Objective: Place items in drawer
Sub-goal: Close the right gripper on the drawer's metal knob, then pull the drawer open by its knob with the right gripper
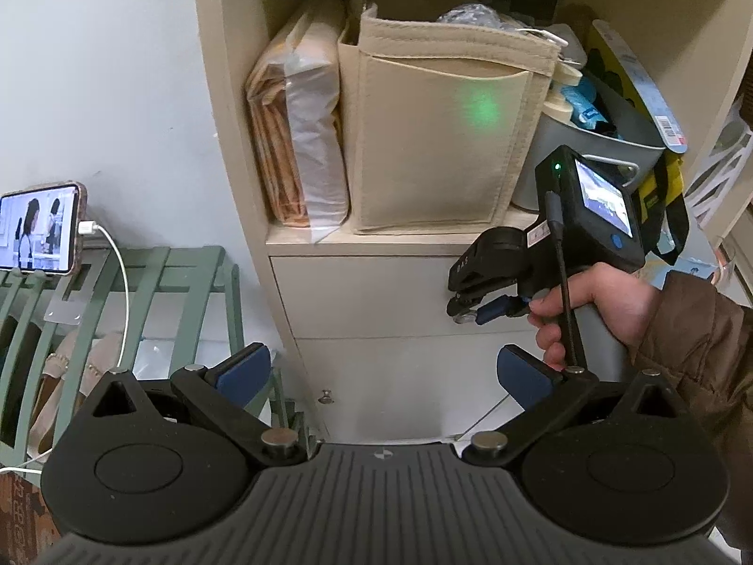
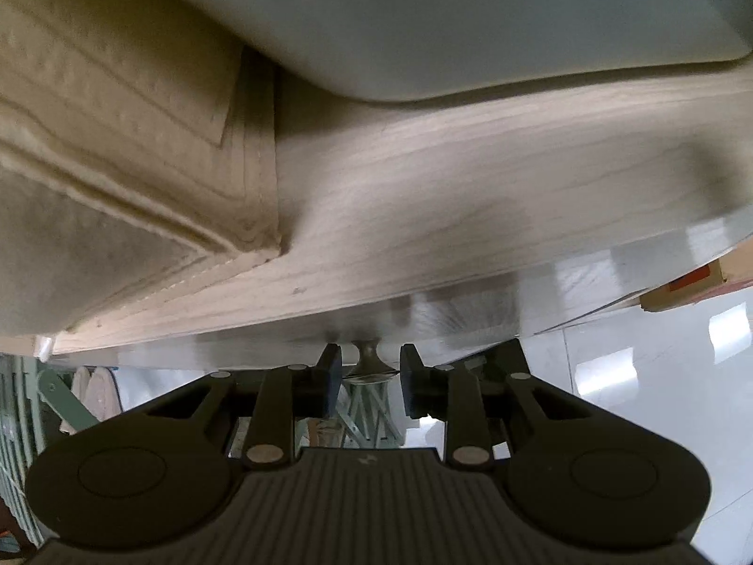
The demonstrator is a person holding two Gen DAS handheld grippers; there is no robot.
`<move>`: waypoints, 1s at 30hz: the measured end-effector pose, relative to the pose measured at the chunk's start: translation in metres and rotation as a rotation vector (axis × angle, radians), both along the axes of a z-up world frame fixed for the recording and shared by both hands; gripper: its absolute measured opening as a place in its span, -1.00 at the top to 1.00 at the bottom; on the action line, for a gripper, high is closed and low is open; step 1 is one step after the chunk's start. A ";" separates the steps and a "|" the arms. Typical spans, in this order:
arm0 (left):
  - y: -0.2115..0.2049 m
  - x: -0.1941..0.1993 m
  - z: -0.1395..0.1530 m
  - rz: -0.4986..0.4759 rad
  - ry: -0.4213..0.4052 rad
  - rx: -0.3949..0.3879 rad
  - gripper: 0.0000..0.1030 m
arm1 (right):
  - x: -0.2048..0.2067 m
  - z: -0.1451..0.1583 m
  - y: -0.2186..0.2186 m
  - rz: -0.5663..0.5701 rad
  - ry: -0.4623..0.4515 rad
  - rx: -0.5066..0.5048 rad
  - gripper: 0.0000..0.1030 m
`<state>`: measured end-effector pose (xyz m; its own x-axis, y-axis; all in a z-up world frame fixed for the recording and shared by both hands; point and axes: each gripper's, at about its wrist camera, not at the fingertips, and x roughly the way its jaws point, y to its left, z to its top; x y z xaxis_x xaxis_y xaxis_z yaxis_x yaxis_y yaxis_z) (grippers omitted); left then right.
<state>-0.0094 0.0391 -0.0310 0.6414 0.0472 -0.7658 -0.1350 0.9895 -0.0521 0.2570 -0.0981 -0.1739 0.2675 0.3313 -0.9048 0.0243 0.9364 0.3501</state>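
A pale shelf unit has two shut drawers under its wooden board. In the left wrist view a hand holds my right gripper [image 1: 463,313] against the upper drawer [image 1: 367,292], at its small metal knob. From the right wrist view, that knob [image 2: 368,353] stands between the blue pads of my right gripper [image 2: 369,379], which close on its sides. The lower drawer [image 1: 400,376] carries its own knob [image 1: 324,395]. My left gripper [image 1: 386,372] hangs open in front of the lower drawer with nothing between its fingers.
On the board above the drawers stand a wrapped packet [image 1: 301,141], a beige felt organizer [image 1: 442,141] and a grey bin [image 1: 588,155] of small things. To the left are a green slatted rack [image 1: 164,292] with shoes below and a charging phone [image 1: 40,228].
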 end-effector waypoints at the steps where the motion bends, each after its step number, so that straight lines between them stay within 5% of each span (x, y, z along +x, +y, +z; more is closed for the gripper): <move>1: 0.001 0.000 0.000 0.003 0.002 -0.001 -1.00 | 0.000 -0.001 0.001 0.000 -0.001 -0.004 0.40; 22: 0.008 -0.003 0.000 0.020 -0.012 -0.018 -1.00 | -0.015 0.014 0.002 0.050 -0.019 -0.035 0.42; 30: 0.010 0.014 -0.008 -0.009 -0.144 0.014 -1.00 | -0.060 0.054 -0.032 0.027 -0.115 0.066 0.38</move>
<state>0.0046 0.0491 -0.0388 0.7450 0.0511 -0.6651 -0.1184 0.9914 -0.0565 0.1973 -0.1304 -0.1197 0.3579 0.3977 -0.8448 -0.0443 0.9110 0.4100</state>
